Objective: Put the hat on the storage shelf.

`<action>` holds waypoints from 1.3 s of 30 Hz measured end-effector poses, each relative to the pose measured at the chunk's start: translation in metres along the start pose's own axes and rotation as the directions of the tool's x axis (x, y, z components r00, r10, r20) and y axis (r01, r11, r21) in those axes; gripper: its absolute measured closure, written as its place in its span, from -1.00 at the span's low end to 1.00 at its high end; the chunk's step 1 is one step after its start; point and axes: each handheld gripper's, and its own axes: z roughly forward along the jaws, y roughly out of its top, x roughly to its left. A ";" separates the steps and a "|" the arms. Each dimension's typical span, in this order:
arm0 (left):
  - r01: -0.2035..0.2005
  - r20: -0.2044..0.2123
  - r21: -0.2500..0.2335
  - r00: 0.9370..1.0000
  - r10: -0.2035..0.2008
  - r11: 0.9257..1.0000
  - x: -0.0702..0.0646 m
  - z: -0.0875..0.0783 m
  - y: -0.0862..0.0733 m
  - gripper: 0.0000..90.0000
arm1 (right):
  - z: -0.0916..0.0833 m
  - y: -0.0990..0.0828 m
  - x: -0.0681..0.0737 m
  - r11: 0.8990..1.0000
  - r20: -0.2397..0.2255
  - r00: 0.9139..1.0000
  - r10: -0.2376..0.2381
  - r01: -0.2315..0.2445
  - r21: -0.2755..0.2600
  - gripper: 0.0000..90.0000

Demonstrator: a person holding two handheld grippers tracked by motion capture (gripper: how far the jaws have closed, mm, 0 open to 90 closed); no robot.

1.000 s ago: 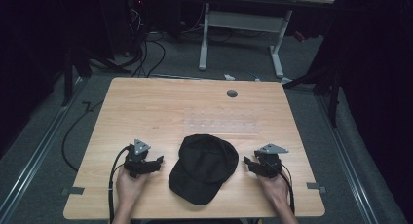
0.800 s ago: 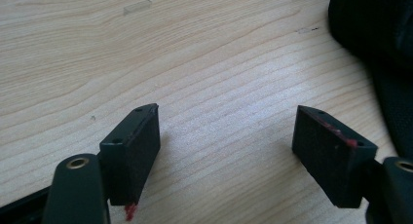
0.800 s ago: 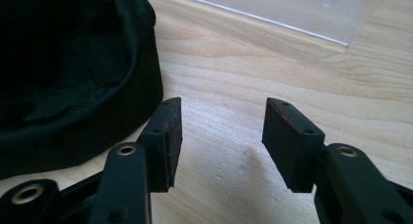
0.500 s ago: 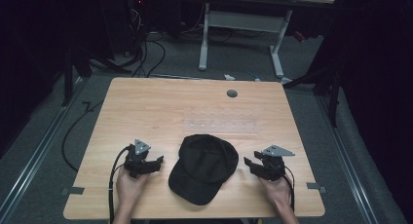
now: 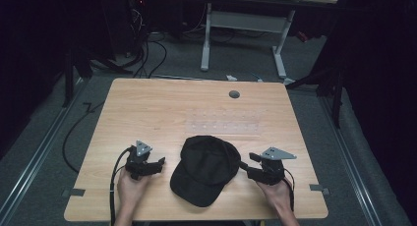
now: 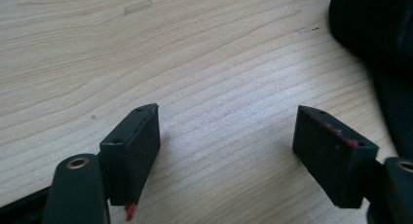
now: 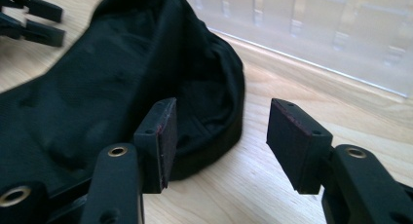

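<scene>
A black cap [image 5: 206, 167] lies on the wooden table [image 5: 162, 113], its brim toward the front edge. My left gripper [image 5: 158, 163] rests on the table just left of the cap, open, with bare wood between its pads [image 6: 136, 146]. The cap's dark edge [image 6: 384, 44] fills the right side of the left gripper view. My right gripper [image 5: 244, 166] sits at the cap's right side, open, its tips close to the crown. In the right gripper view the cap [image 7: 122, 87] lies beside and behind the left pad [image 7: 163, 136]; the gap between the pads holds only table.
A clear plastic sheet [image 5: 223, 122] lies flat behind the cap, and appears as a pale strip [image 7: 316, 34] in the right gripper view. A round grey grommet [image 5: 234, 94] sits near the table's far edge. Cables trail from both grippers. A second desk's legs [image 5: 280, 44] stand beyond.
The right gripper has shifted slightly toward the cap. The left gripper and the cap have stayed where they were.
</scene>
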 end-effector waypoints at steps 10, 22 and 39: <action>0.000 -0.005 -0.001 1.000 0.000 1.000 0.000 0.000 0.000 -0.43 | 0.002 0.011 0.019 1.000 -0.039 0.999 -0.023 0.023 -0.014 0.03; 0.003 -0.007 -0.004 1.000 -0.003 1.000 0.000 0.000 0.000 -0.43 | 0.014 0.015 0.028 1.000 -0.064 0.998 -0.013 0.013 0.001 0.06; 0.004 -0.007 -0.004 1.000 -0.004 1.000 0.000 0.000 0.000 -0.43 | 0.040 0.017 0.028 0.996 -0.088 0.995 0.039 -0.031 0.089 0.16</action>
